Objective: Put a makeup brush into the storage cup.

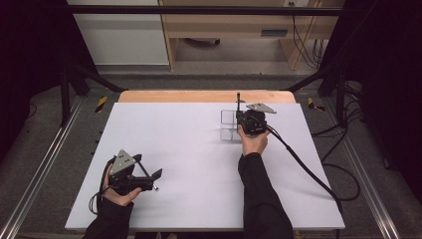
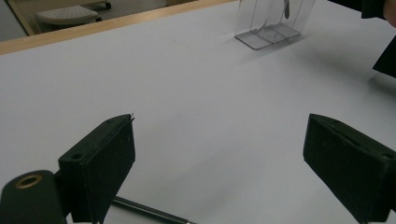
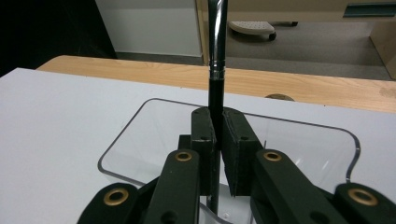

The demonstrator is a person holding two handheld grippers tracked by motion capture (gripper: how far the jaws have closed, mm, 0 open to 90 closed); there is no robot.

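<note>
White table [image 1: 189, 164] on a wooden top, dark floor and rails around it, pale cabinets behind. Right gripper [image 1: 247, 121] at the far right of the table, jaws clamped on a black pen [image 3: 215, 93] held upright over the clear holder [image 3: 140, 140]; the pen's lower end passes between the jaws into the holder. Judged step: lowering the pen into a compartment. Next move calls for keeping the pen vertical, clear of the walls, then opening the jaws. Left gripper [image 1: 149, 178] rests near the front left corner, jaws wide apart, holding nothing; a second pen [image 2: 149, 211] lies on the table just beneath it, probably next. Hidden: the pen's tip and which compartment it enters cannot be told; the pen's top is cut off in the right gripper view; the holder's dividers are faint in the high view
</note>
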